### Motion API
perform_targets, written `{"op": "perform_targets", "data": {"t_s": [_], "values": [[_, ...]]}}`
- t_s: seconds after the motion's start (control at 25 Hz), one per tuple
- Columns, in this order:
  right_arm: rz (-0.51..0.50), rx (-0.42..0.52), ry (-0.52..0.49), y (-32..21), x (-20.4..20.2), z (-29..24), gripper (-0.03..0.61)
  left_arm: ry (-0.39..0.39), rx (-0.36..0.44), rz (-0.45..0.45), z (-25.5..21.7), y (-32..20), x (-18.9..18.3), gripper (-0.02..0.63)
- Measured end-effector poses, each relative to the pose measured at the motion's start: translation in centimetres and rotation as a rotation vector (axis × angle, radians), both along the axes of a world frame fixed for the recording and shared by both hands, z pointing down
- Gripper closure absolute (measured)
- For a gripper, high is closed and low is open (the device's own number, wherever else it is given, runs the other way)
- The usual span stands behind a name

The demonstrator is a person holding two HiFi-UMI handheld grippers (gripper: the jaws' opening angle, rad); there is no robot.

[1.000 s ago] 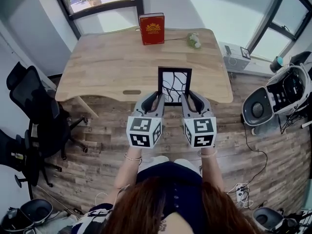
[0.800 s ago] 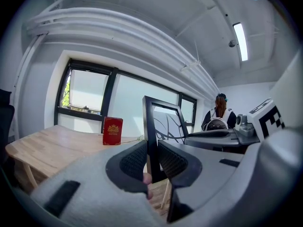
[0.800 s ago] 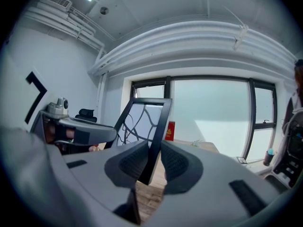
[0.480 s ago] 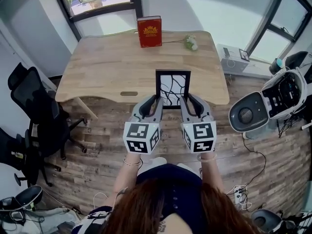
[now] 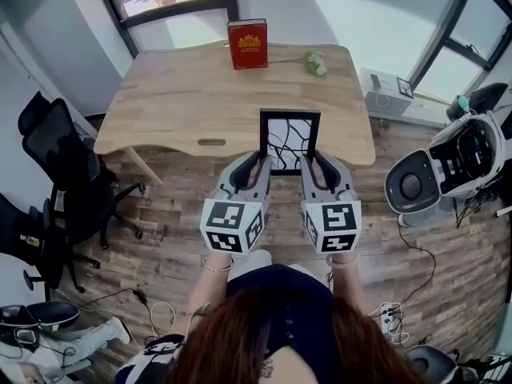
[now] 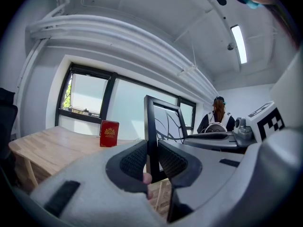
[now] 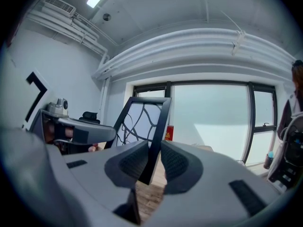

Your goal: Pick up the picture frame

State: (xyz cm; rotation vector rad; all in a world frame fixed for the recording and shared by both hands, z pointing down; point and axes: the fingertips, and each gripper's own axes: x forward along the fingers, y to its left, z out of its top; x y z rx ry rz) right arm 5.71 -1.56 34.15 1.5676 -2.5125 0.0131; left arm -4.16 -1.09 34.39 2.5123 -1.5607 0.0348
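A: Frame position?
B: Picture frame (image 5: 289, 141) is upright, seen over the table's (image 5: 176, 102) near edge. The left gripper (image 6: 152, 162) jaws clamp its left bar; the right gripper (image 7: 154, 162) jaws clamp its right bar.
A: Beyond?
B: Red book (image 5: 247, 45) stands at the far edge.

One picture frame (image 5: 289, 138), one red book (image 5: 247, 34) — two claws: left claw (image 5: 257, 160), right claw (image 5: 318, 160).
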Motion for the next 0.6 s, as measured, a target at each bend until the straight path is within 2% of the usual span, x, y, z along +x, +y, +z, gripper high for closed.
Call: {"op": "perform_targets", "data": {"t_s": [0.6], "values": [[-0.05, 0.028, 0.014, 3.0, 2.9, -1.4, 0.494, -0.002, 0.02, -0.054, -1.2, 3.5, 3.0, 0.528]]}}
